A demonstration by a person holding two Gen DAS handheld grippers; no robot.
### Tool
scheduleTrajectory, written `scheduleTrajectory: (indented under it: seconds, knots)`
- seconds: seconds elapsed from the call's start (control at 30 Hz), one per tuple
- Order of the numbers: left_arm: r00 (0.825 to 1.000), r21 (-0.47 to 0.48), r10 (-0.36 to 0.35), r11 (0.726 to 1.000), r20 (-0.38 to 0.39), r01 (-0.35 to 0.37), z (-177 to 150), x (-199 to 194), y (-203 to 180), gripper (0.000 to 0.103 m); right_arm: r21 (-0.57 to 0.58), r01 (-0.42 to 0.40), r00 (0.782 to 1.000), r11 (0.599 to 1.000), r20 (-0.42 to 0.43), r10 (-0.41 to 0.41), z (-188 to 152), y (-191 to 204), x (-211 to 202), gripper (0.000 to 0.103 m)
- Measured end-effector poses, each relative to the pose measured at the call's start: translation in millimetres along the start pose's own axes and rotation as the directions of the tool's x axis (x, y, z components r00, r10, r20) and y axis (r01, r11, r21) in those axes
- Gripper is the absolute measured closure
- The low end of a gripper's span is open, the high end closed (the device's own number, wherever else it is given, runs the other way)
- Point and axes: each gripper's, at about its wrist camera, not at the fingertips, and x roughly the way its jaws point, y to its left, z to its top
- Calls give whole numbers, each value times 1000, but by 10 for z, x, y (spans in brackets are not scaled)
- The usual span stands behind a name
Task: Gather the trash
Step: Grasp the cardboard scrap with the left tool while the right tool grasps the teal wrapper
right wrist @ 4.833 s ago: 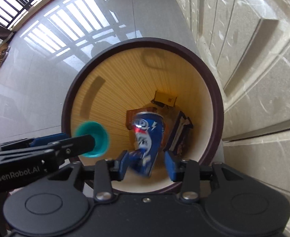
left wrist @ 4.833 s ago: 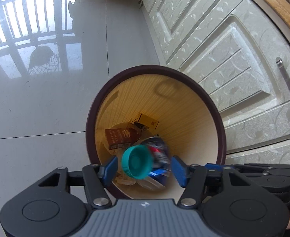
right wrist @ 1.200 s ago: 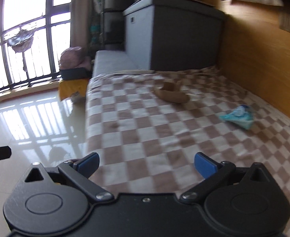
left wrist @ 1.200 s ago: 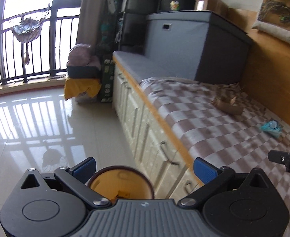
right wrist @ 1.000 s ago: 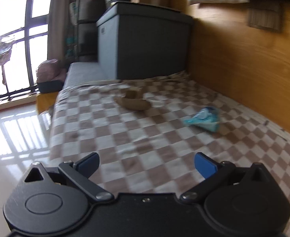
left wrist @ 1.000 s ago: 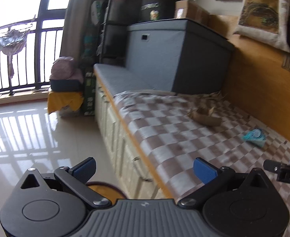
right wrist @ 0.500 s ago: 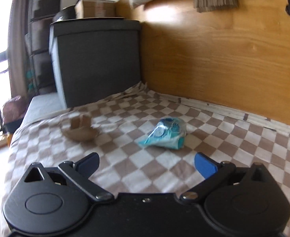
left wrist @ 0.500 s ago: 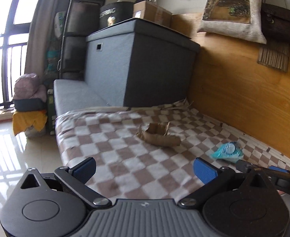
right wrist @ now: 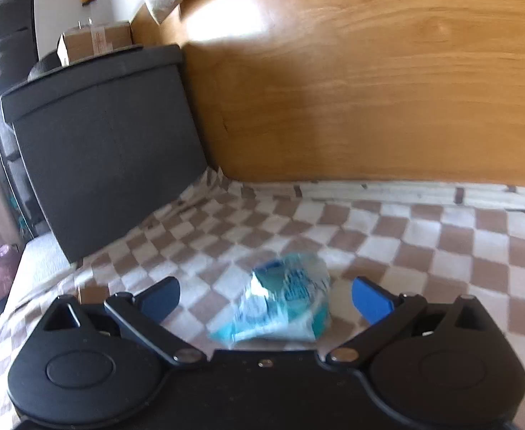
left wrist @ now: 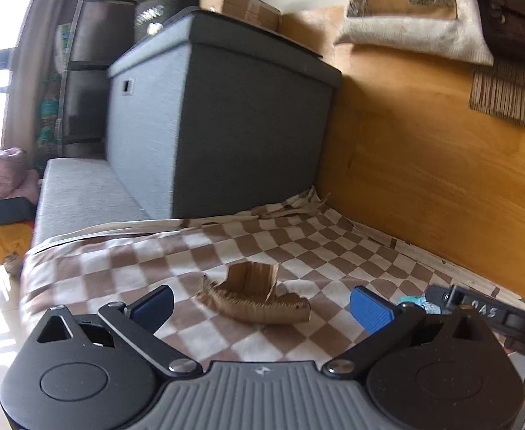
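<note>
Brown-and-cream checked cloth (left wrist: 126, 268) covers the bed against a wooden wall, and on it lie a torn cardboard scrap (left wrist: 253, 299) ahead of the left hand-held gripper (left wrist: 262, 308) and a crumpled teal wrapper (right wrist: 284, 304) between the fingers of the right hand-held gripper (right wrist: 266, 297). Both stand wide open and empty. Closing too low could pinch cloth along with the thin wrapper, or the curled cardboard could slip out.

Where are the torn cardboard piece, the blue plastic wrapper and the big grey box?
torn cardboard piece (left wrist: 253, 299), left wrist view, its ridged middle.
blue plastic wrapper (right wrist: 284, 304), right wrist view, crumpled centre.
grey storage box (left wrist: 226, 122), left wrist view, front wall.
</note>
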Motion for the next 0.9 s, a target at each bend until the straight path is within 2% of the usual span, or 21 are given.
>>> scheduleTrajectory:
  seconds: [0.1, 0.33, 0.47, 0.57, 0.63, 0.77, 0.83, 0.9]
  knots:
    - [1000, 44, -10, 999, -25, 11, 70, 289, -17, 0, 5, -25, 1000, 1000, 1, 25, 19, -24, 144, 0]
    - [994, 130, 20, 991, -106, -6, 309, 918, -35, 0, 123, -58, 998, 991, -12, 60, -36, -222, 311, 0]
    - [975, 215, 48, 977, -217, 0, 387, 1239, -45, 0, 149, -88, 995, 985, -25, 92, -60, -260, 352, 1]
    - [963, 281, 60, 960, -262, 17, 405, 1380, -100, 0, 172, -105, 993, 980, -36, 113, -70, -295, 383, 4]
    - [956, 275, 63, 961, -288, 20, 414, 1449, -95, 0, 192, -116, 991, 975, -47, 127, -81, -331, 403, 7]
    - [943, 177, 59, 984, -326, 0, 404, 1556, 8, 1, 204, -136, 988, 969, -43, 147, -96, -353, 403, 11]
    - [937, 150, 53, 989, -345, -1, 383, 1597, 41, 8, 208, -140, 987, 968, -44, 153, -106, -363, 405, 14]
    - [928, 171, 66, 985, -367, -2, 351, 1635, 27, 16, 218, -138, 987, 966, -54, 153, -117, -388, 424, 17]
